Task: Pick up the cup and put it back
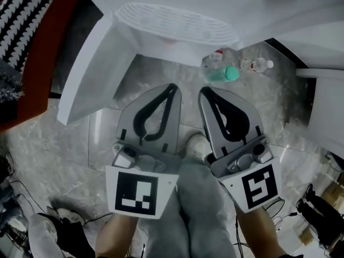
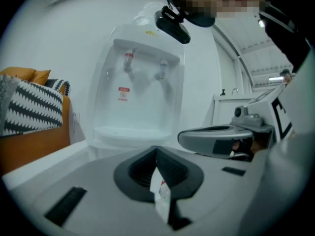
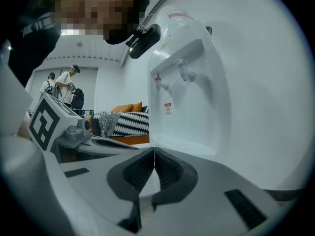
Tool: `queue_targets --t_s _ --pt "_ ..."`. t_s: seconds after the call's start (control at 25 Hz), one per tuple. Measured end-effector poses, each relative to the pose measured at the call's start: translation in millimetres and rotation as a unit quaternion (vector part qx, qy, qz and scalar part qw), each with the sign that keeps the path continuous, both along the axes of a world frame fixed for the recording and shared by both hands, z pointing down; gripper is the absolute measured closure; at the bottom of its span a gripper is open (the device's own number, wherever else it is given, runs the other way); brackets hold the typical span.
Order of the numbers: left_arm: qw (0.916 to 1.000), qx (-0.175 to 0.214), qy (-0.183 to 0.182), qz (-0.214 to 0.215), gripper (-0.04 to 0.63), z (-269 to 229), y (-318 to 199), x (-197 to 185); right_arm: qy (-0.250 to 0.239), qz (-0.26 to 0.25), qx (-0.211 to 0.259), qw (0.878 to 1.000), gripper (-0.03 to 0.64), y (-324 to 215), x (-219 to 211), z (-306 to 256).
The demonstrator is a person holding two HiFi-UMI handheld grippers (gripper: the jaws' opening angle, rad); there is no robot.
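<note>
Far left there was an orange sofa [image 1: 51,58] with a black-and-white zigzag cushion [image 1: 24,7] on it. Next over, a white water dispenser [image 2: 142,97] stood right in front of the person. It had two taps [image 2: 129,60] up top and a slotted drip tray [image 1: 177,21] sticking out toward the grippers. As for the cup, I couldn't find it in any view, so no idea where it sat.

The left gripper [image 1: 172,88] was over the grey marbled floor [image 1: 70,144], pointing at the dispenser, jaws pressed together. Its own view showed a small white slip with a red mark [image 2: 161,193] at the seam behind the tips. I couldn't tell if it was pinched or just stuck there. Its marker cube [image 1: 141,190] sat at the end nearest the person.

Between the two grippers you could see grey trouser legs [image 1: 193,208] and one pale shoe [image 1: 196,144].

The right gripper [image 1: 203,91] was just beside the left one, roughly parallel, jaws closed tight with nothing between them, and its own marker cube [image 1: 259,186] was at the back. Beyond its tips, on the floor, a bottle with a green cap [image 1: 223,74] lay on its side, with a clear bottle with a white cap [image 1: 258,65] near it.
</note>
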State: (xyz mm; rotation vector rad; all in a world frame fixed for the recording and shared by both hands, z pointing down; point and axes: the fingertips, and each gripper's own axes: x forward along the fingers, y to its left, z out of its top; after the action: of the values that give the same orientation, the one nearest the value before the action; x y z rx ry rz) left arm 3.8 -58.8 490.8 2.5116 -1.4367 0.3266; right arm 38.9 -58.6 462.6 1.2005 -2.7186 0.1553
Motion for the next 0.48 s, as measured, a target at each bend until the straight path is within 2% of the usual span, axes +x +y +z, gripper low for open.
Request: queue_targets --t_s 0.08,0.24,0.48 --pt "1.0000 0.008 0.003 -0.001 0.581 20 -14 -4 -0.004 -0.001 0.013 1.000 0.606 -13 -4 22" --pt "0.9992 0.018 0.036 -0.003 0.581 63 -22 -9 -0.004 -0.003 0.015 1.000 0.606 -21 -10 74" --pt "0.9998 0.014 0.016 0.003 0.581 152 -25 -21 -0.010 -0.009 0.022 1.000 0.606 -32 -20 157"
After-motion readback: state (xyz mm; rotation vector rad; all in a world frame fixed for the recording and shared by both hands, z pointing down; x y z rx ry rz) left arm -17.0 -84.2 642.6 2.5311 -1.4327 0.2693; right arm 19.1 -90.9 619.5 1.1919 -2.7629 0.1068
